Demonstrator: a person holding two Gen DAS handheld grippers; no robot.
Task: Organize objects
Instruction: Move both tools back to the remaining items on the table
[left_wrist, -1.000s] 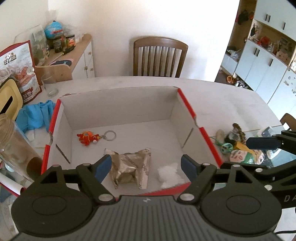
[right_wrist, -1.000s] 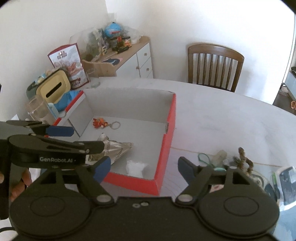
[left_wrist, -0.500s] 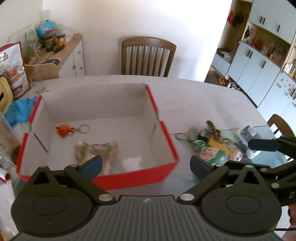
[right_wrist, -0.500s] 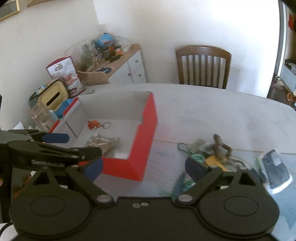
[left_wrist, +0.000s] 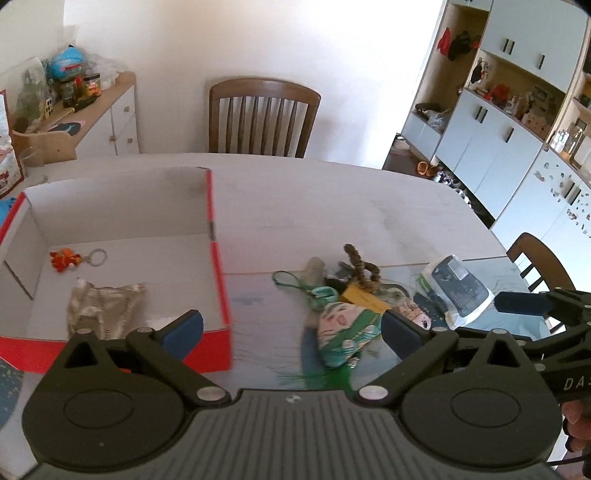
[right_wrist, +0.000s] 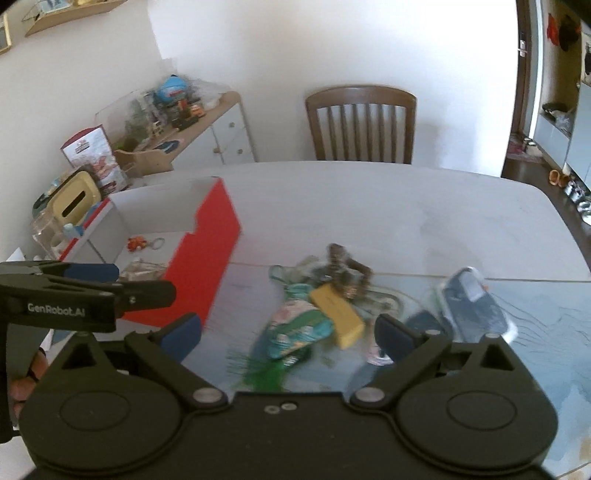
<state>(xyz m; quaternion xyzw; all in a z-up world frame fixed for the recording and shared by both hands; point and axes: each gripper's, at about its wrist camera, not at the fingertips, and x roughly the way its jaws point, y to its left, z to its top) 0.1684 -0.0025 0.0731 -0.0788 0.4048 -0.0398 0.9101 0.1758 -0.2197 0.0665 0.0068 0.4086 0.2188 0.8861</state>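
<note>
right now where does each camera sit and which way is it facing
Left wrist view: sits on the left gripper, looks down across the table at the red box and the pile of small things; its own open fingers show, with the right gripper at the right edge.
Right wrist view: sits on the right gripper, looks over the same pile; its open fingers show, with the left gripper at the left edge.
Shared: box, pile, wooden chair.

Bright daylight, blown-out white wall, fisheye-bent edges, motion-blurred right view
</note>
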